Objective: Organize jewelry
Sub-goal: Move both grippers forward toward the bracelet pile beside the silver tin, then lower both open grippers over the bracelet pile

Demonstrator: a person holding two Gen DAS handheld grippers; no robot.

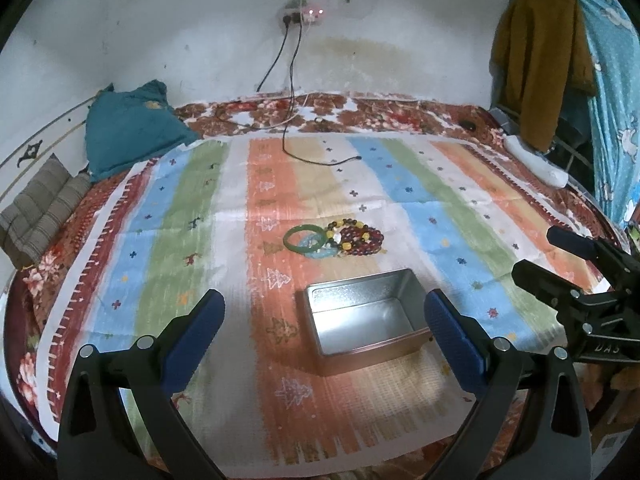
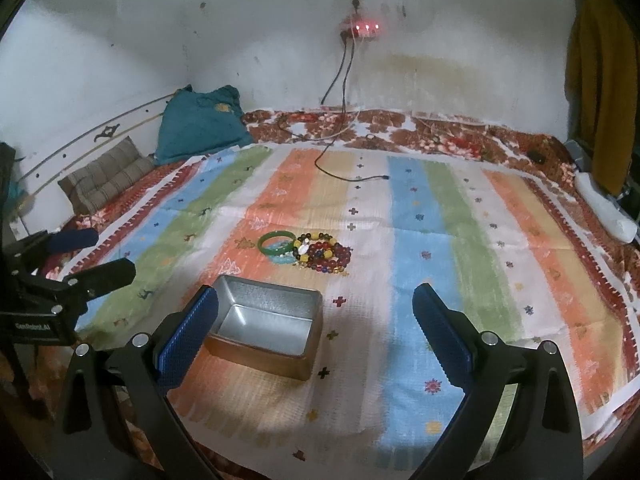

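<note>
An open, empty metal tin [image 1: 362, 322] sits on the striped cloth [image 1: 192, 208]; it also shows in the right wrist view [image 2: 268, 320]. Just beyond it lies a pile of jewelry: a green bangle [image 1: 302, 238] [image 2: 276, 242], a blue bangle [image 1: 320, 254], and dark red and yellow bead bracelets [image 1: 358, 238] [image 2: 326, 254]. My left gripper [image 1: 324, 328] is open and empty, held above the tin's near side. My right gripper [image 2: 316, 328] is open and empty, to the right of the tin. Each gripper shows in the other's view [image 1: 560, 268] [image 2: 92, 256].
A black cable [image 1: 320, 160] trails across the cloth from a wall socket [image 1: 302, 16]. A teal pillow [image 1: 132, 132] and a brown folded cushion [image 1: 40, 208] lie at the back left. Clothes [image 1: 536, 64] hang at the right, above a white roll [image 1: 536, 160].
</note>
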